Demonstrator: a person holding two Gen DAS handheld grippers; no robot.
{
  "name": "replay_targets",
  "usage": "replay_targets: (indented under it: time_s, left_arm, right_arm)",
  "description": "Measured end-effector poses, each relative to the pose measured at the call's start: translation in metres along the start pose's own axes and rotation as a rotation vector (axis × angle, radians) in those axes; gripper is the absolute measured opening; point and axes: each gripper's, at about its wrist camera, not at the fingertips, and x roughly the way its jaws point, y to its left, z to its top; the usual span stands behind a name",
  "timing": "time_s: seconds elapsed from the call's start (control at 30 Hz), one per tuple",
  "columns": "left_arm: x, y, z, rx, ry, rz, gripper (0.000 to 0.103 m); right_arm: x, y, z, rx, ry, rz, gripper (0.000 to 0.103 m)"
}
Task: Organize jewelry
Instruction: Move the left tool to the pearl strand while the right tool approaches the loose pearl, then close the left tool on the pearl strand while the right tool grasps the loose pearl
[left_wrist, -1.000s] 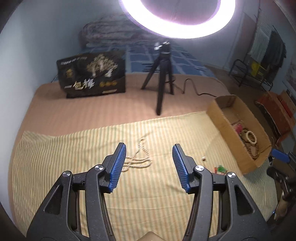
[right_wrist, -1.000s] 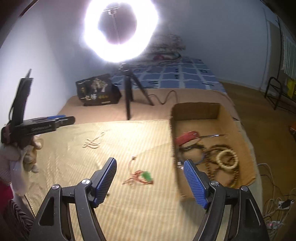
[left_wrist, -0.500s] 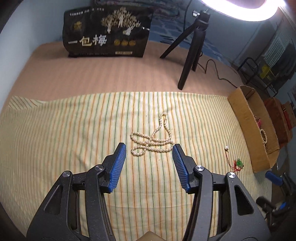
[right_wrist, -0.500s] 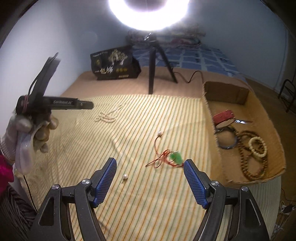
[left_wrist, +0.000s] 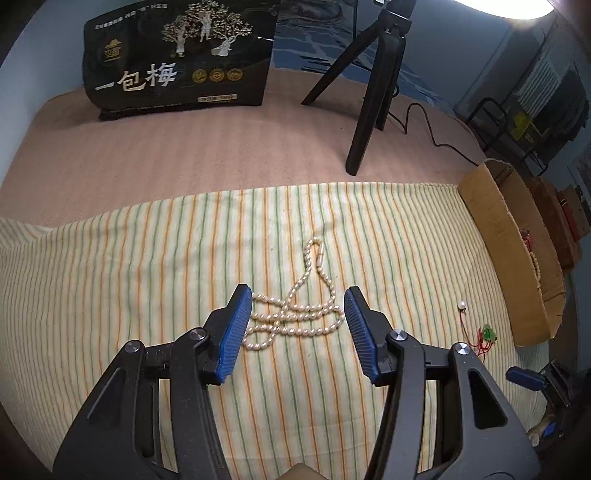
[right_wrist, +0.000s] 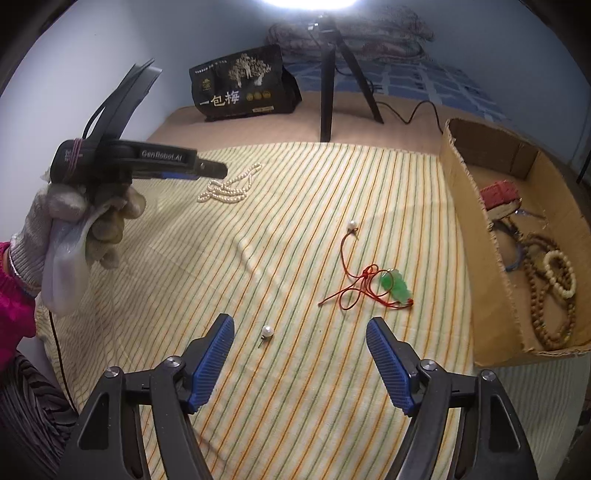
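Glossy pearl necklace (left_wrist: 295, 314) lies on matt striped woven cloth (left_wrist: 147, 258); the box (right_wrist: 476, 236) at the right is rough corrugated cardboard; the gripper pads (left_wrist: 232, 332) are ribbed blue rubber.

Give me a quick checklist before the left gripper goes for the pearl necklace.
1. Left gripper open: ok, jaws stand wide apart.
2. Pearl necklace between the fingers: ok, it lies bunched in the gap.
3. Gripper low enough to pinch: cannot tell.
4. Right gripper out of the way: ok, open over a loose pearl stud, away from the necklace.
5. Cardboard box ready to receive: ok, open-topped, some bare floor left.
6. Striped cloth flat under necklace: ok.
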Motion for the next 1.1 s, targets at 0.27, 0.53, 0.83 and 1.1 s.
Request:
replay_targets:
  time_s: [0.27,0.53,0.83,1.1]
  left_arm:
    - [0.023,0.007,0.007,-0.033,0.055,-0.039,0.053]
    - [0.037,0.007,0.012,0.001,0.075,-0.037,0.053]
    - [0.033,-0.007,-0.008,0.136,0.108,-0.043,0.053]
    - [0.033,-0.032,-0.031,0.276,0.092,0.057,0.053]
  right_arm:
    - [0.012,0.001,0.004,-0.003,0.026,0.029,0.059]
    - [0.018,0.002,0.003,0.002,0.046,0.06,0.048]
    - [0.025,0.0,0.003,-0.001,0.055,0.053,0.048]
    - [0.028,0.014,-0.002,-0.077,0.046,0.012,0.045]
